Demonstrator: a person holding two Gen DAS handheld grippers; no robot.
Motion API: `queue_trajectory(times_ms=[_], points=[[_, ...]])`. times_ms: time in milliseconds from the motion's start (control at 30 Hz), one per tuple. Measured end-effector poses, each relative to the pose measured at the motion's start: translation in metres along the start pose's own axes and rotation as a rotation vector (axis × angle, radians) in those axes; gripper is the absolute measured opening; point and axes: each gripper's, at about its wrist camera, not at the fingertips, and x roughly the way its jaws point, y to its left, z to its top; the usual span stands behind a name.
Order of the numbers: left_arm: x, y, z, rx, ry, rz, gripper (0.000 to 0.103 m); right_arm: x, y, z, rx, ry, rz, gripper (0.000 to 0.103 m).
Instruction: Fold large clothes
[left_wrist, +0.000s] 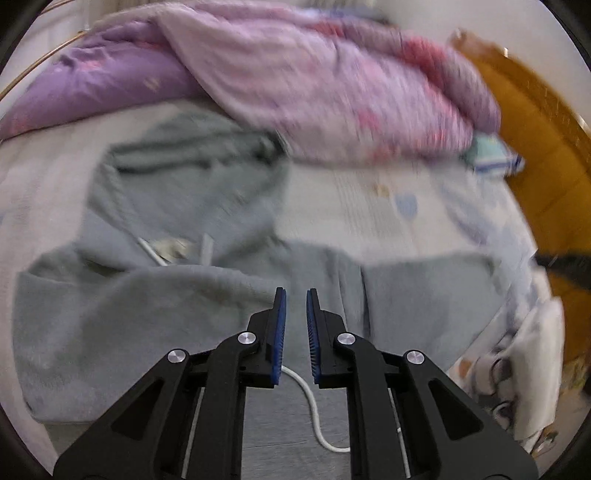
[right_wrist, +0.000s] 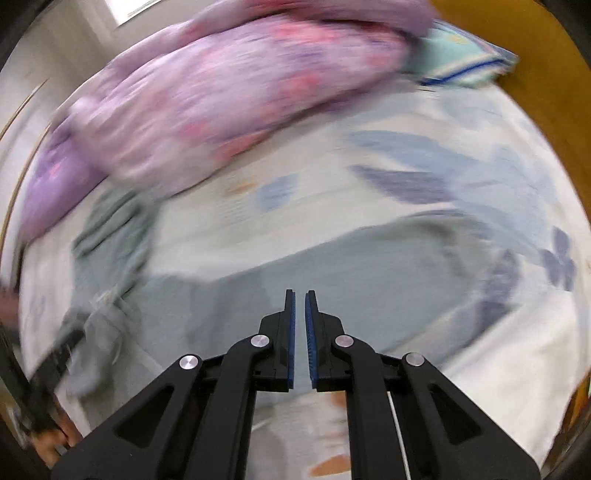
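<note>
Grey-green hoodie (left_wrist: 155, 295) lies spread on the bed sheet (right_wrist: 424, 122), long axis running leftward. Left gripper (left_wrist: 295, 295) hovers directly over it, nearer; right gripper (right_wrist: 299, 295) overhangs its edge. Both jaws narrow, empty.

Each claw (left_wrist: 296, 295) (right_wrist: 300, 295) is black plastic with 2 blue ribbed pads (left_wrist: 281, 332) and silver round screws (left_wrist: 247, 337).

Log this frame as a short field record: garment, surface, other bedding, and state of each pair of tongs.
garment: grey-green hooded sweatshirt, spread flat, white drawstring showing
surface: floral bedsheet
bedding: purple-pink quilt bunched beyond the garment; pale green pillow
left tongs: narrow gap, holding nothing, above the sweatshirt
right tongs: narrow gap, holding nothing
image: motion-blurred
</note>
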Motion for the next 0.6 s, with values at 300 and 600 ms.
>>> queue_trajectory(times_ms=[300,600], points=[[0.053,-0.024,-0.026,0.033,0.167,0.004,0.012,0.043,-0.141,0.024,0.363,0.093,-0.065,0.021],[0.057,-0.007,-0.029,0.12,0.142,0.252,0.067,0.11,-0.188,0.031,0.55,0.271,-0.098,0.051]])
